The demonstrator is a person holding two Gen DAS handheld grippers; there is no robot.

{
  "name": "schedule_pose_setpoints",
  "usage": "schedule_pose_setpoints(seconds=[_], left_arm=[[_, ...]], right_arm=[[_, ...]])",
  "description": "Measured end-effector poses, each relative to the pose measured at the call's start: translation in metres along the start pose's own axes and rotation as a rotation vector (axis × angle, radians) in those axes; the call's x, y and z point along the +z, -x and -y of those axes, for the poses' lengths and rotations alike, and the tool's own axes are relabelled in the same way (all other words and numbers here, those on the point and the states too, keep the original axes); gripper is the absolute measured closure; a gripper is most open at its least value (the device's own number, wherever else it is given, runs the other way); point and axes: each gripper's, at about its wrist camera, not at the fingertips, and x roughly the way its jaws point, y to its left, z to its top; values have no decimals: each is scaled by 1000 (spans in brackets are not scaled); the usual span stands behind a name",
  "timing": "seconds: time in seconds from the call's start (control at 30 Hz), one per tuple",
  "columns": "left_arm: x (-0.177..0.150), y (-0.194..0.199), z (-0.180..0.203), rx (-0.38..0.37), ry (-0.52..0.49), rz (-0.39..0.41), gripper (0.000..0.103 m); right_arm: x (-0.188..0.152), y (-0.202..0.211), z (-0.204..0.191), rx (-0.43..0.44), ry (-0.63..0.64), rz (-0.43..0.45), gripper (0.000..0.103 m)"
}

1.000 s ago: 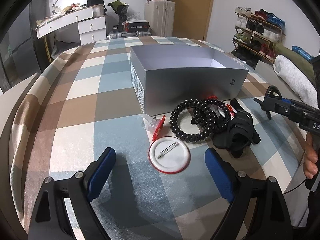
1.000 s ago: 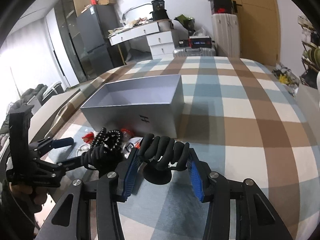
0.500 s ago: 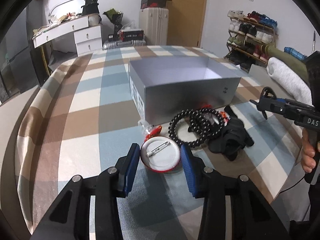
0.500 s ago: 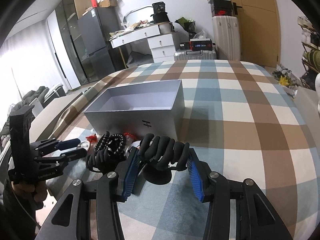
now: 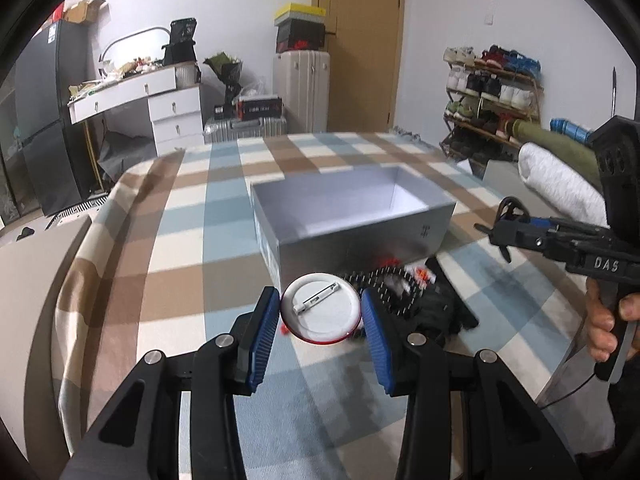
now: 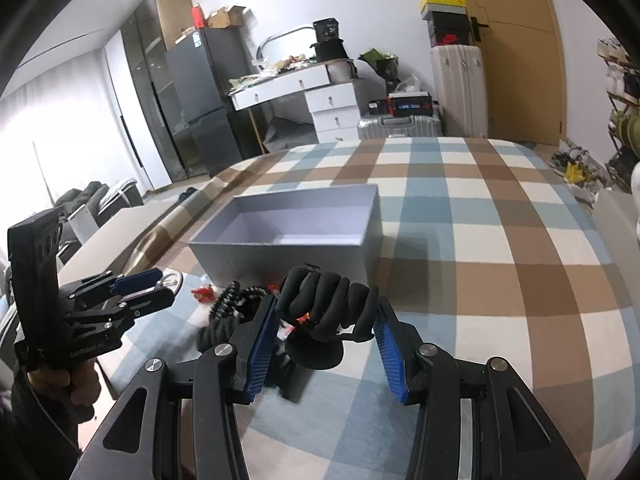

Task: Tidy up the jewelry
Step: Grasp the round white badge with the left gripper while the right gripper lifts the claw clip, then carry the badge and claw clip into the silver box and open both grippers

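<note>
Badge (image 5: 320, 307) now lifted, clamped in left gripper (image 5: 320, 312), just before grey box (image 5: 352, 216); ready to drop in. Right gripper (image 6: 326, 330) closed on black hand-shaped stand (image 6: 326, 312).

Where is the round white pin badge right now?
In the left wrist view, the round pin badge is pinched between the left gripper's blue fingers, lifted up in front of the open grey box, with the black beads just to its right.

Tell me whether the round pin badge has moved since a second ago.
Yes. The pin badge, then flat on the checked cloth short of the grey box, now sits clamped in the left gripper, raised and overlapping the box's front wall.
</note>
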Motion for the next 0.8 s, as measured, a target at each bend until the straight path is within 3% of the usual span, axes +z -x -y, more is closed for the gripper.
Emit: schedule_pose_setpoints(seconds=[0.4,0.67,0.8], left_arm=[[34,-3,-3,3,9,69,67],[46,-28,-1,2,2,53,67],[49,-43,1,11,3,31,67]], right_arm=[[40,-7,-16,39,41,37,56],[56,-33,-6,117,-76,-1,56],[62,-48,0,108,-117,-20,56]])
